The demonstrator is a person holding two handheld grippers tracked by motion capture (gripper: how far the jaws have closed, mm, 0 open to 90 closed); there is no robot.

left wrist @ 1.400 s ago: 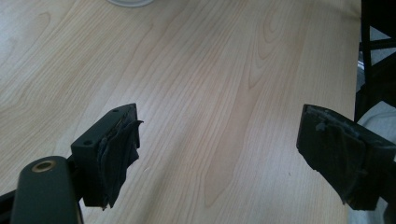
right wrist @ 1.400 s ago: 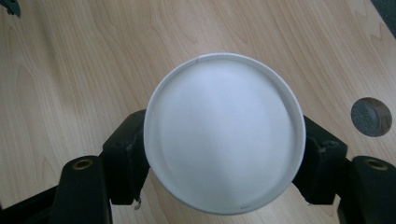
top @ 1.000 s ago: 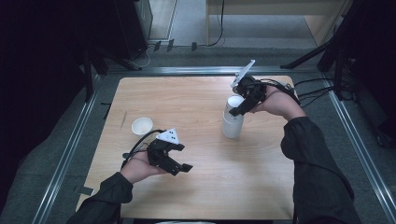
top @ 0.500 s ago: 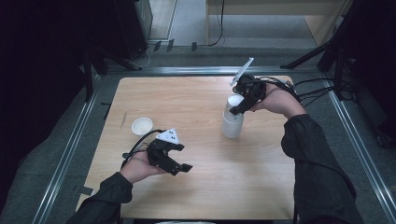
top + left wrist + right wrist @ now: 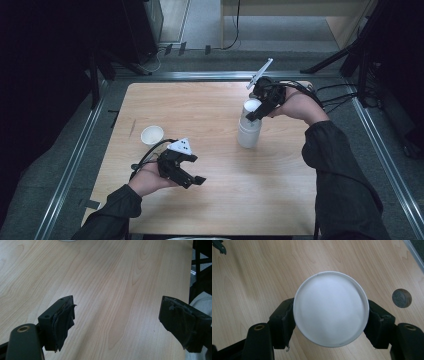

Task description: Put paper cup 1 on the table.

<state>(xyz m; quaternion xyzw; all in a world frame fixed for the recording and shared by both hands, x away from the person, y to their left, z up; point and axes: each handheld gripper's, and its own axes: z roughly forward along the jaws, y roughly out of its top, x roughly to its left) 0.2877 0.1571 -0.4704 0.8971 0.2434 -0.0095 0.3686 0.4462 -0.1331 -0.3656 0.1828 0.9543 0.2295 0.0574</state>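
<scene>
I am holding a white cup (image 5: 331, 312) upside down between the jaws of my right hand-held gripper (image 5: 331, 322), its flat round bottom facing up at the camera in the right gripper view. The jaws are pressing on it from both sides, closed as far as the cup lets them. In the high view the cup (image 5: 251, 106) is sitting at the top of a stack of white cups (image 5: 248, 133) that is standing upright on the worktop (image 5: 210, 210), toward the far right part of it; I cannot tell whether the held cup is resting on the stack or just clear of it. My right hand-held gripper (image 5: 256, 111) is reaching in from the right, with my right hand (image 5: 295, 104) behind it and cables trailing off toward the worktop's edge.

Just beside the cup in the right gripper view, a small dark round disc (image 5: 401, 298) is lying flat on the worktop (image 5: 262, 270).

Well apart from the stack, on the left, a single white cup (image 5: 152, 135) is standing open side up. Near it, toward me, my left hand-held gripper (image 5: 194, 181) is hovering in my left hand (image 5: 148, 176) with a grey three-cornered plate on top. Its jaws are standing wide apart and gripping nothing, with bare wood grain of the worktop (image 5: 112, 290) between them in the left gripper view.
</scene>
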